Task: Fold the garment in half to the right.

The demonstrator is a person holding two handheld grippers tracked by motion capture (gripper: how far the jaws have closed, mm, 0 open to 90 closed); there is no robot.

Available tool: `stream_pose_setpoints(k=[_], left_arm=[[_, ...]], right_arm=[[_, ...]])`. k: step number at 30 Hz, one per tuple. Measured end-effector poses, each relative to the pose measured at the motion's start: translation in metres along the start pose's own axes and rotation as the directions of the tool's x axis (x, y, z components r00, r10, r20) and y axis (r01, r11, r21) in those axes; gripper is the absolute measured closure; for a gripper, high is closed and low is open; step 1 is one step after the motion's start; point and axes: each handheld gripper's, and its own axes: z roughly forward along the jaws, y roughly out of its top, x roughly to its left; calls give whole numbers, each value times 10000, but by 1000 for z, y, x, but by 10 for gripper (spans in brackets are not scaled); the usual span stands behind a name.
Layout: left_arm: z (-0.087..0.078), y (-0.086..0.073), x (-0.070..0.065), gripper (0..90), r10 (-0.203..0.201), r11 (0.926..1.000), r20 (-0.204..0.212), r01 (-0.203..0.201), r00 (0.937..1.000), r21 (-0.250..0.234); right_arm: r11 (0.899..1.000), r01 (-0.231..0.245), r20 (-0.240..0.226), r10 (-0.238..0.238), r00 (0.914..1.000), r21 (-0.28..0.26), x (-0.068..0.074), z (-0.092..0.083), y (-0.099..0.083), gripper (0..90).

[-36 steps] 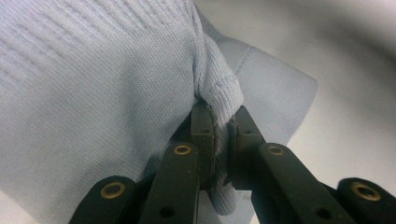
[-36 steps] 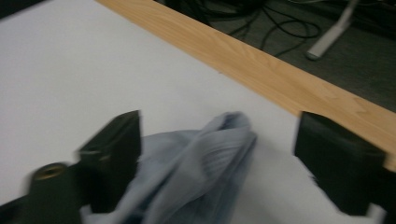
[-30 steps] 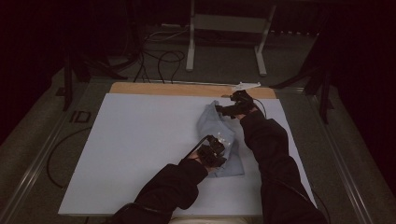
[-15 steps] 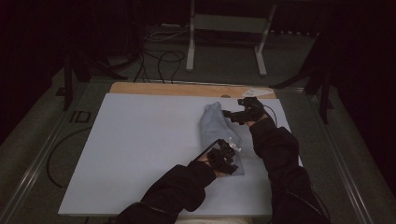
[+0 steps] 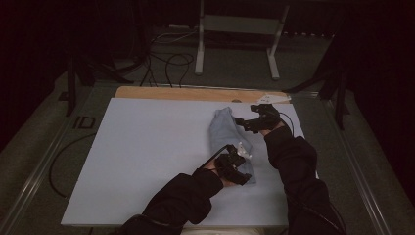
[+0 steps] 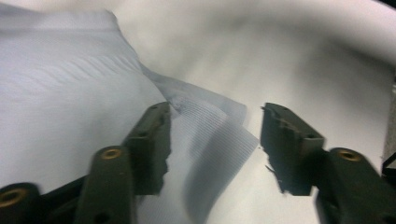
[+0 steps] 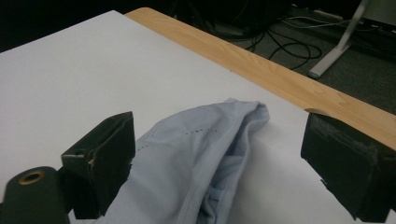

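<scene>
Left gripper (image 5: 241, 155): at near end of cloth, jaws part open, just been opening; ribbed hem (image 6: 219, 135) between them, not pinched. Folded pale blue cloth (image 5: 230, 142): on white worktop (image 5: 147, 156), right of centre, long axis near-to-far, far end narrow; near end partly hidden by gripper. Right gripper (image 5: 241, 122): at far end, jaws wide, straddling cloth, gripping nothing.

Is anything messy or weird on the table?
The light blue cloth is the odd bit: it lies bunched in a crumpled roll on the white table, not flat. One ribbed corner sticks out loose. Nothing looks spilled or torn.
</scene>
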Motion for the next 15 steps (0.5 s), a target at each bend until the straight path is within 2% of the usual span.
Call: stream_pose_setpoints(k=[3,5,9,11,15], left_arm=[[-10,-1,3,299,53,9998,-68,-55,10000,-193],[-15,-3,7,188,110,9992,153,-104,9998,-373],[-17,-7,12,92,340,9991,-38,-341,9994,-269],[-17,-11,15,13,397,9991,-249,-400,9989,-114],[-19,-20,22,2,314,9988,-230,-322,9992,-361]], right_arm=[[10000,16,-5,-16,10000,-41,2,-3,-1,100],[10000,7,-76,-8,10000,-94,4,-3,-3,100],[10000,4,-167,-5,9999,-53,10,-3,-7,100],[10000,24,-280,-26,9996,-52,13,-3,-10,100],[9998,22,-394,-29,9992,-186,18,-5,-16,100]])
